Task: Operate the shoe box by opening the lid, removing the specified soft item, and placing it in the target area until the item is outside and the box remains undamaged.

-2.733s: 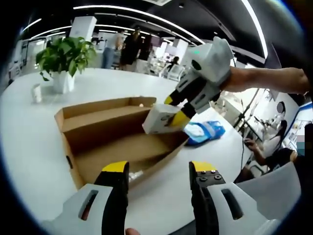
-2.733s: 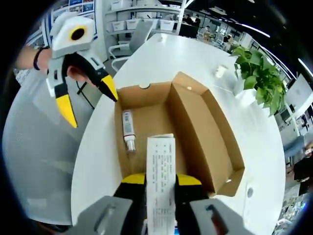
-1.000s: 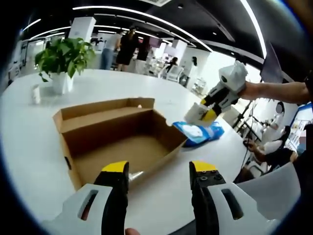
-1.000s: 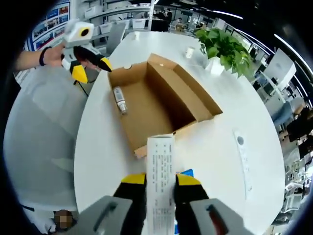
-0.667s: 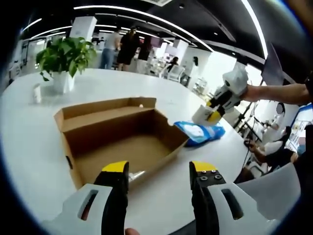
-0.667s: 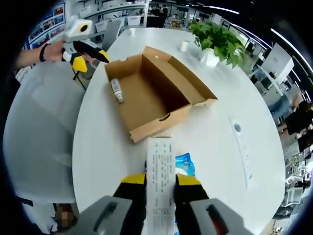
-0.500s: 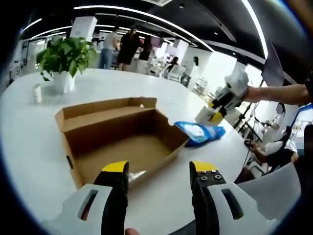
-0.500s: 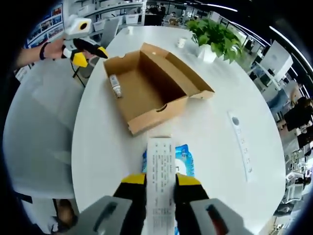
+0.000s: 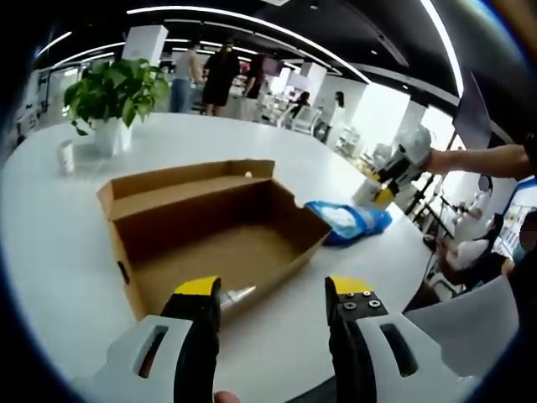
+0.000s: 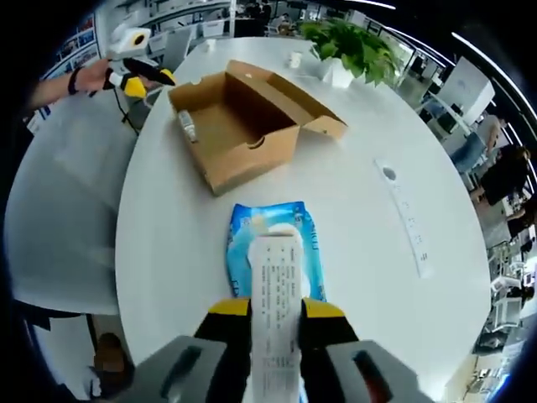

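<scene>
Right gripper view: your right gripper (image 10: 274, 315) clenched white carton (image 10: 276, 302), long axis running straight away between jaws, far end over blue soft pack (image 10: 270, 252) lying flat on white table (image 10: 361, 210). Pack's long axis pointed toward open shoe box (image 10: 239, 117), small bottle (image 10: 188, 127) inside. Left gripper view: your left gripper (image 9: 273, 294) jaws stood apart, empty, near box's front wall.

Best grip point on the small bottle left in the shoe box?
Grip the small bottle across its body, coming from straight above. It lies flat on the floor of the shoe box, near one end wall, so a side approach looks blocked by cardboard.
</scene>
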